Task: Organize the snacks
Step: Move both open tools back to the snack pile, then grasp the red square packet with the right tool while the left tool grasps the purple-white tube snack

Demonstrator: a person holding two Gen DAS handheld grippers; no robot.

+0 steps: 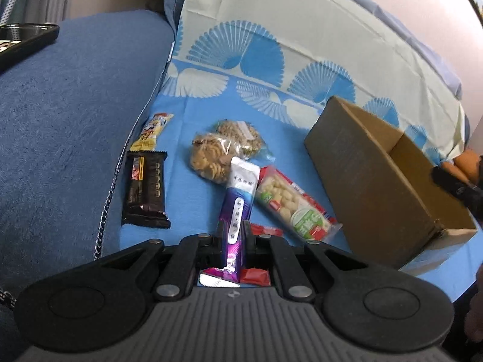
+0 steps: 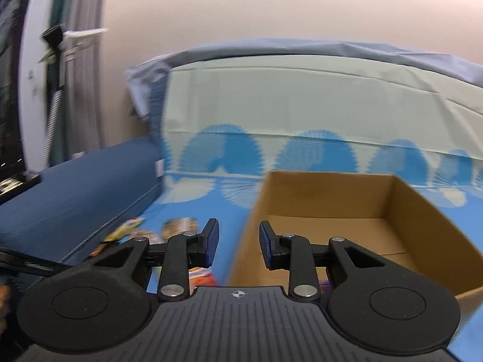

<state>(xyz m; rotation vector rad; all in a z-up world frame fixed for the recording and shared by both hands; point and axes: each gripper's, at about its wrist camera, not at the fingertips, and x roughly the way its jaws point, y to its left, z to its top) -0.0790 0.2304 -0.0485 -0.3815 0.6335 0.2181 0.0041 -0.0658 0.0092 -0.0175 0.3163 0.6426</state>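
Observation:
My left gripper (image 1: 234,229) is shut on a purple and white stick packet (image 1: 238,193), which stands up out of the jaws over the blue patterned cloth (image 1: 193,211). Around it lie two clear bags of biscuits (image 1: 217,154), a green, white and red cracker pack (image 1: 289,202), a dark chocolate bar (image 1: 146,193), a yellow packet (image 1: 152,131) and a red wrapper (image 1: 265,229). An open, empty cardboard box (image 1: 362,181) sits to the right. My right gripper (image 2: 238,241) is open with nothing between its fingers, just before the near left corner of the box (image 2: 332,199).
A blue cushion (image 1: 75,105) rises on the left, with a black device (image 1: 24,39) on it and a chain strap (image 1: 111,187) along its edge. The pale cloth (image 1: 302,30) climbs up behind the snacks. A wall (image 2: 271,6) stands beyond.

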